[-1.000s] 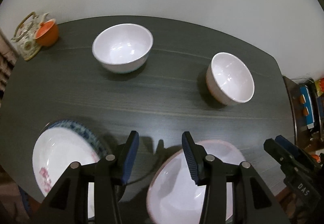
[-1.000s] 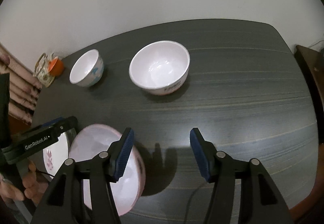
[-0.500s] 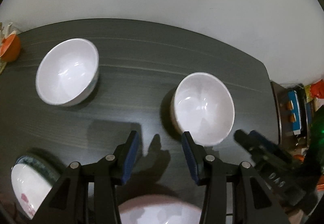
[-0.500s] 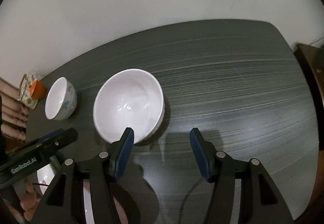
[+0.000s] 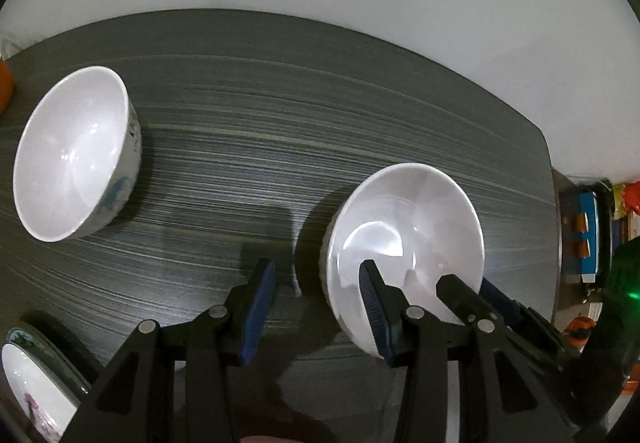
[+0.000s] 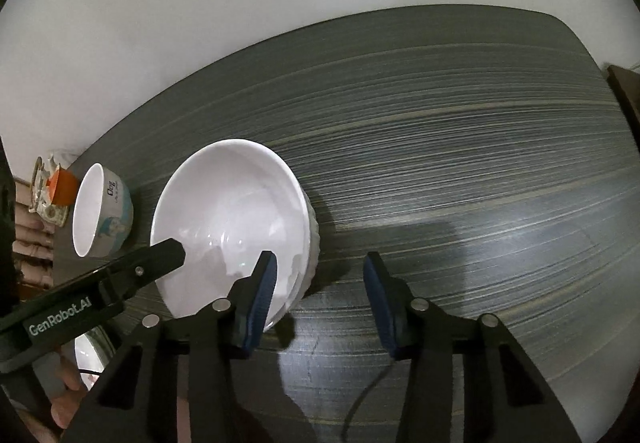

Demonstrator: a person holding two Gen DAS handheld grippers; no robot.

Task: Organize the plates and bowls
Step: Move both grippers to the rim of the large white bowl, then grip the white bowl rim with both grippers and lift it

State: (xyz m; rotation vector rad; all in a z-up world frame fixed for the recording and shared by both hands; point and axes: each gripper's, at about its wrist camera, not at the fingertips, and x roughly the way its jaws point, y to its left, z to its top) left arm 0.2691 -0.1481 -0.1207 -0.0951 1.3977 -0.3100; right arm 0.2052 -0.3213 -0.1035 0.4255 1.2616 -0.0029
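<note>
With both sets of jaws spread and empty, bring your right gripper (image 6: 318, 299) down so the near rim of the large bowl (image 6: 236, 219) on the table (image 6: 460, 147) sits squarely between them, then clench gently.

- The table (image 5: 360, 103) bears two bowls, well apart.
- The small bowl (image 5: 76, 155) stands at the left; the large bowl (image 5: 404, 243) stands right of it, nearer the front edge.
- A plate (image 5: 32, 379) lies at the front left corner.
- A cup (image 6: 62, 187) sits behind the small bowl, at the table's far left.
- Both grippers, left (image 5: 316, 307) and right (image 6: 320, 295), flank the large bowl's near rim.
</note>
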